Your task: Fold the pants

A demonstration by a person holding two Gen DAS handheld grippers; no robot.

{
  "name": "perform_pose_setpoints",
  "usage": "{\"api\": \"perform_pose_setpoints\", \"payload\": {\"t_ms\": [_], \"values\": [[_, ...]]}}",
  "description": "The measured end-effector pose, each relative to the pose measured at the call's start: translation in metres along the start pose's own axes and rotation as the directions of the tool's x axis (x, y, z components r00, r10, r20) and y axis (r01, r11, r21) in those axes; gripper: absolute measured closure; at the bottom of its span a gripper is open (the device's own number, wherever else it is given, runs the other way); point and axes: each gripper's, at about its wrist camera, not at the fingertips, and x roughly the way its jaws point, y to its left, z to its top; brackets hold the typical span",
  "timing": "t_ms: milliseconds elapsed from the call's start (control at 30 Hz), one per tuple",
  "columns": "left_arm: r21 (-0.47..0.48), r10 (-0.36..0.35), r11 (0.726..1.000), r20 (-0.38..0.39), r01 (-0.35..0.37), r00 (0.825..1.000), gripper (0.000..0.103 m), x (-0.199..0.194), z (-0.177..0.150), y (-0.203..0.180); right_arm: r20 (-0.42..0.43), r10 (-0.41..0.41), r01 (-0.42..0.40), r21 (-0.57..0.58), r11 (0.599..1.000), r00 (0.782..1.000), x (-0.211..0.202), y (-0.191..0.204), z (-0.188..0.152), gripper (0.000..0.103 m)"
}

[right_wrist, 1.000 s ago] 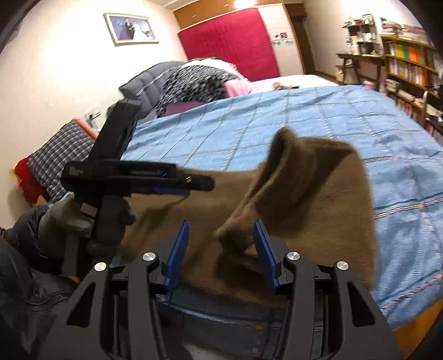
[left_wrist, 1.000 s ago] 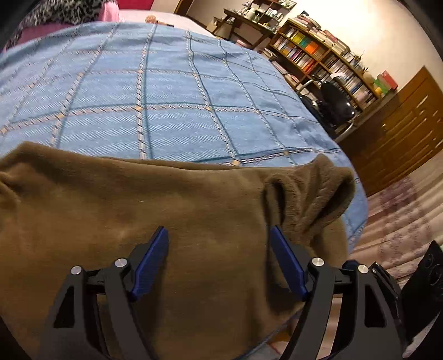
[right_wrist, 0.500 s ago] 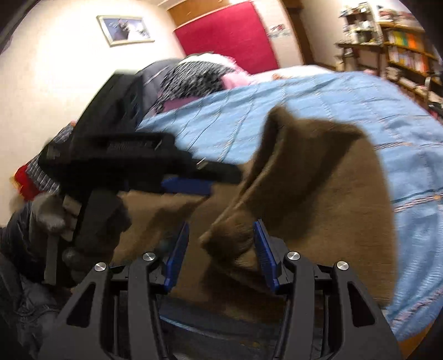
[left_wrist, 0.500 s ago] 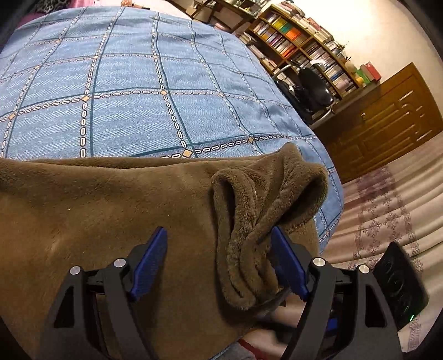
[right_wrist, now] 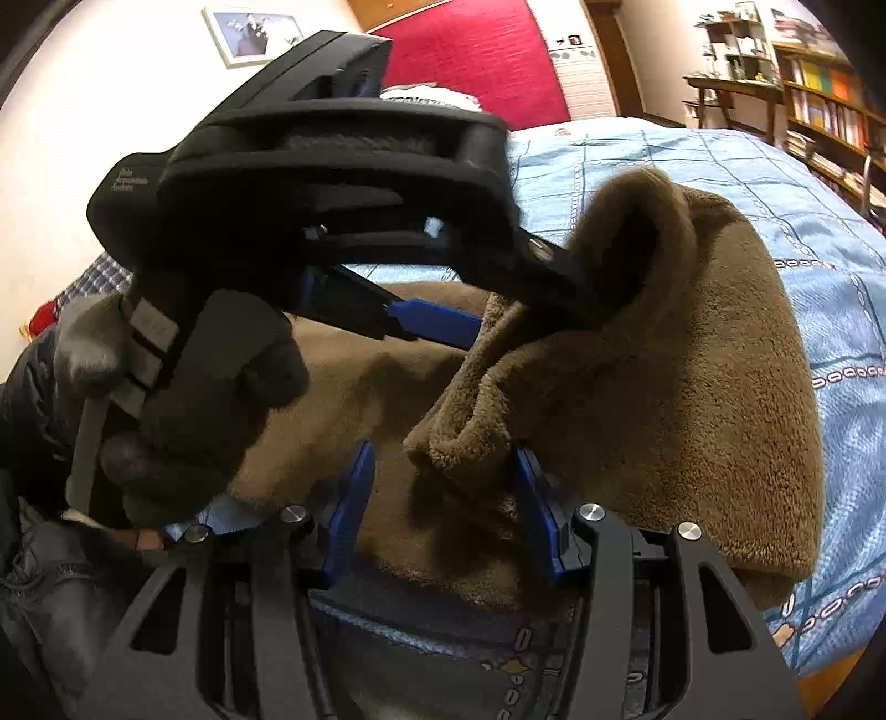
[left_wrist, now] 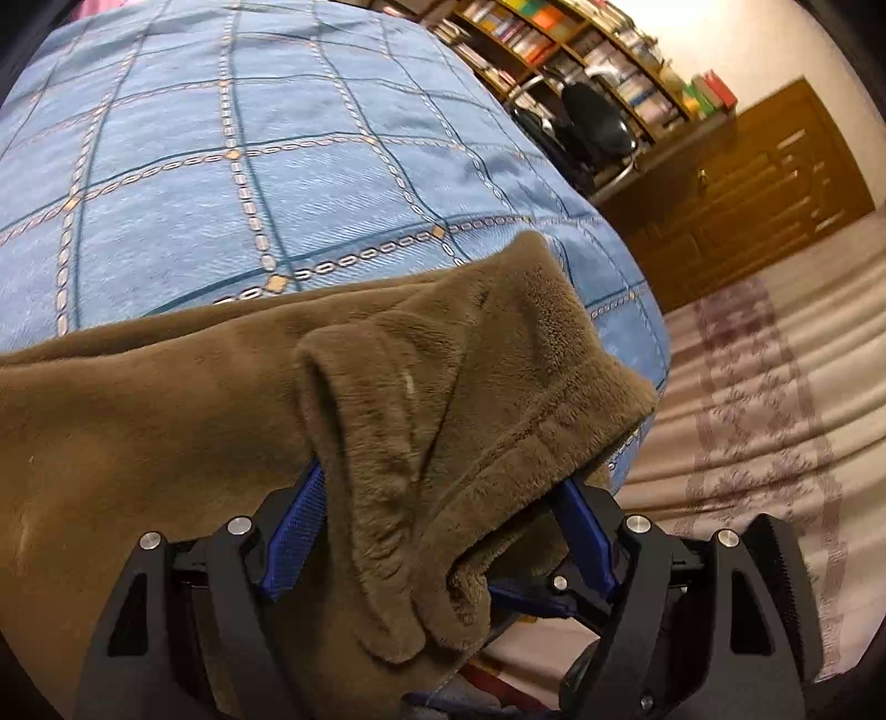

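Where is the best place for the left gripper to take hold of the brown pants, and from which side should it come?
Grip the raised, bunched hem of the brown pants, the thick fold that stands up off the blue bedspread. The left gripper probably does best coming from the near bed edge, one finger either side of that fold.

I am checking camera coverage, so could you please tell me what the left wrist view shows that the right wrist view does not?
Only the left wrist view shows the wooden door, office chair and patterned rug. Only the right wrist view shows the gloved hand holding the left hand-held gripper, the framed picture and red panel. Both show the brown pants on the blue bedspread, and the bookshelves.
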Motion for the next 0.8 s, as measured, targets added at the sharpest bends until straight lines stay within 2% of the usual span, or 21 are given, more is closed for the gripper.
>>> {"api": "perform_pose_setpoints", "payload": {"t_ms": [300,567,800], "values": [[0.039,0.025,0.999,-0.032,-0.024,0.999,0.026,0.010,0.004,-0.011,0.036,-0.001,-0.001,0.045,0.999,0.999,-0.008,-0.003,-0.001,0.051],[0.068,-0.002,0.998,-0.034,0.004,0.999,0.026,0.000,0.003,-0.016,0.039,-0.004,0.003,0.011,1.000,0.999,-0.022,0.006,-0.012,0.050],[0.049,-0.018,0.999,-0.024,0.020,1.000,0.026,0.001,0.001,-0.008,0.139,-0.079,0.067,0.086,0.994,0.987,-0.058,-0.026,-0.001,0.037]]}}
